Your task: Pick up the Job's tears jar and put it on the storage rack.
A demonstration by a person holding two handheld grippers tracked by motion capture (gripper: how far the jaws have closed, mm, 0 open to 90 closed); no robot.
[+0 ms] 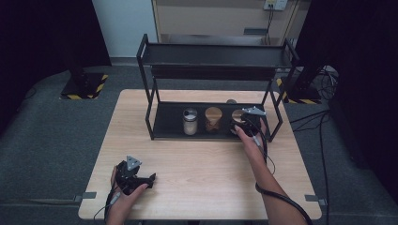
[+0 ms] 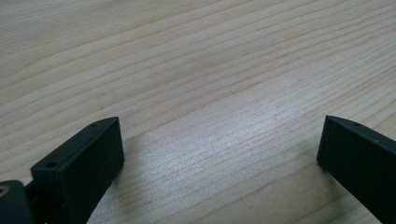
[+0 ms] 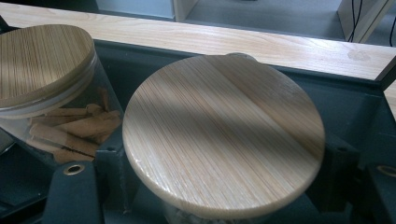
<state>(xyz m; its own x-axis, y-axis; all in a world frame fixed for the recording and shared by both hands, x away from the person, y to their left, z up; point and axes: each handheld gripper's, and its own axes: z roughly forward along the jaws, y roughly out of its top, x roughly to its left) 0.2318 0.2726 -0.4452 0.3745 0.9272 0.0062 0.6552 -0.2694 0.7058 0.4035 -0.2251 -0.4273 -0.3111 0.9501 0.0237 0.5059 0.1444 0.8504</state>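
A jar with a wooden lid [image 3: 224, 135] is seen standing upright at the right end of the black rack's lower shelf [image 1: 171, 123], rightmost in a row of 3, clamped at its sides by the right gripper [image 1: 241, 123], whose jaws are pressed as close as the glass allows. The jar sits directly ahead of that gripper, its long axis vertical, so any lift would seem to have to clear the shelf above. The right hand is the nearer by far; the left gripper [image 1: 141, 177] is held well apart at the table's [image 1: 206, 164] front edge, jaws spread over bare wood with nothing between them. The 2nd jar [image 3: 46, 93], just beside the held one, is shown by the right gripper view to contain brown sticks; the white-filled jar [image 1: 190, 121] is picked out from the high view.
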